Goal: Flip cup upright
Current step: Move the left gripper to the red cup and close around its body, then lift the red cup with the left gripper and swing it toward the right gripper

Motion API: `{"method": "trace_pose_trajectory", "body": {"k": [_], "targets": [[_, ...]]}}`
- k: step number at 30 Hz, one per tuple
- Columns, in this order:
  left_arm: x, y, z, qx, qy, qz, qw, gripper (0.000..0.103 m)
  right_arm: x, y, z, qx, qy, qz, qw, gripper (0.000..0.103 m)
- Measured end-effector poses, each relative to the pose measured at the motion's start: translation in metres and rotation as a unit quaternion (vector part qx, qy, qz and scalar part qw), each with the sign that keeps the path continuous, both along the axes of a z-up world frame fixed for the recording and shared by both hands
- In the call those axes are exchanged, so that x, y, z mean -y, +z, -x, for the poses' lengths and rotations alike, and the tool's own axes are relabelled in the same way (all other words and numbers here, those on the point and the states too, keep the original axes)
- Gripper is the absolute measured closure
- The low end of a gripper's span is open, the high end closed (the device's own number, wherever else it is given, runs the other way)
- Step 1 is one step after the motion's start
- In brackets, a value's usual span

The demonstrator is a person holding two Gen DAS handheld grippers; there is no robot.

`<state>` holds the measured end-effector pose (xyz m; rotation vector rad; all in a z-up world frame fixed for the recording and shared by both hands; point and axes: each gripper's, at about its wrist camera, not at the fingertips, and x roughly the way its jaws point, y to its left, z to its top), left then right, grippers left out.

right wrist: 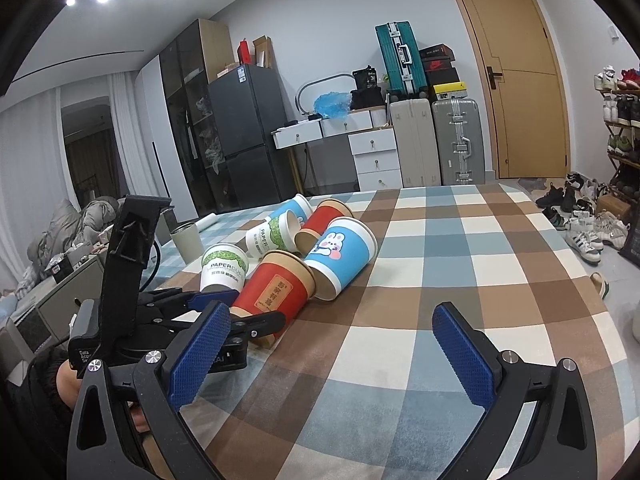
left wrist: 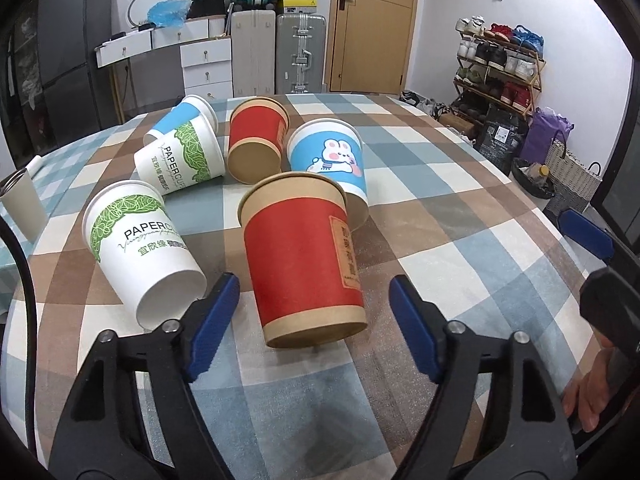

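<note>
Six paper cups lie on their sides in a loose heap on the checked tabletop (left wrist: 460, 208). The nearest is a red cup (left wrist: 304, 260) with brown bands, its base pointing toward the left tool (left wrist: 314, 320) and its mouth facing away. That tool's blue pads are spread wide, one on each side of the cup's base end, and I cannot tell whether either pad touches it.

Just left of the red cup lies a white leaf-print cup (left wrist: 144, 248), its base beside the tool's left pad. Behind the red cup sits a blue rabbit cup (left wrist: 332, 164), its lower end hidden by the red cup's rim. Farther back are a second red cup (left wrist: 256, 140), a second leaf-print cup (left wrist: 180, 160) and a blue-banded cup (left wrist: 180, 120), all crowded together.

The right tool (right wrist: 332, 348) hangs over bare cloth, well apart from the heap, its pads also spread and holding nothing. From its side the left tool shows low at the red cup's base. A grey tumbler (left wrist: 22, 204) stands upright at the tabletop's left edge.
</note>
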<state>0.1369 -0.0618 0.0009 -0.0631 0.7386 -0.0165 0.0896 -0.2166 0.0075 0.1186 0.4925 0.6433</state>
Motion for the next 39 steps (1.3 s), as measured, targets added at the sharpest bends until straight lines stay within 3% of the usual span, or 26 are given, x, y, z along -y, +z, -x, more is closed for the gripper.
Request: {"method": "trace_pose_trajectory", "body": {"k": [2,4,23,39], "targets": [[0.0,-0.001,0.0,-0.004,-0.002,-0.001,1.0,0.044,-0.002,0.0,0.001,-0.001,0.003,0.003,1.0,0.0],[-0.001,-0.002,-0.001,-0.008,-0.003,0.002,1.0,0.048,-0.004,-0.001,0.001,-0.002,0.005,0.005,1.0,0.0],[-0.018,0.007,0.05,0.033,0.023,0.029,0.9988,0.049,-0.018,-0.008,0.001,-0.007,0.028,0.01,1.0,0.0],[-0.026,0.02,0.126,0.071,0.04,0.037,0.996,0.049,-0.037,-0.012,0.007,-0.024,0.055,0.009,0.998,0.0]]}}
